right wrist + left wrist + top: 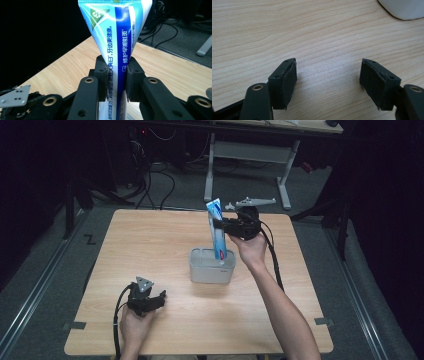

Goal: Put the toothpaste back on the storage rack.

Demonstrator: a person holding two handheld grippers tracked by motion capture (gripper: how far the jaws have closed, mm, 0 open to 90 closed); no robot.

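Toothpaste tube (216,230), blue/white w/ green mark, stands near upright w/ its lower end down in a small white container (212,266) at mid-table, a bit right of centre; flat crimped end is up, leaning slightly to the left in the high view. Right gripper (224,225) clamps the tube around its upper-middle part, jaws closed narrow on it, hand behind the container on the far-right side. Right gripper view gives what the high view can't: both black pads pinch the tube (117,50) flat from either side, printed text runs along its length, tube fans wider above the pads; table (160,65) edge, dark floor & cables lie beyond, and the left gripper's grey plate (15,97) sits at lower left. Container's inside isn't readable from the high view apart from the tube's lower end; can't tell if anything else is in it. Left gripper (156,298) rests low at the near-left part of the table (150,240), well apart from the container, held in the left hand (132,322). Left gripper view: jaws wide apart w/ bare wood grain between them, gripper (328,75) holding nothing; a rounded white corner of the container (404,8) peeks in at top right.
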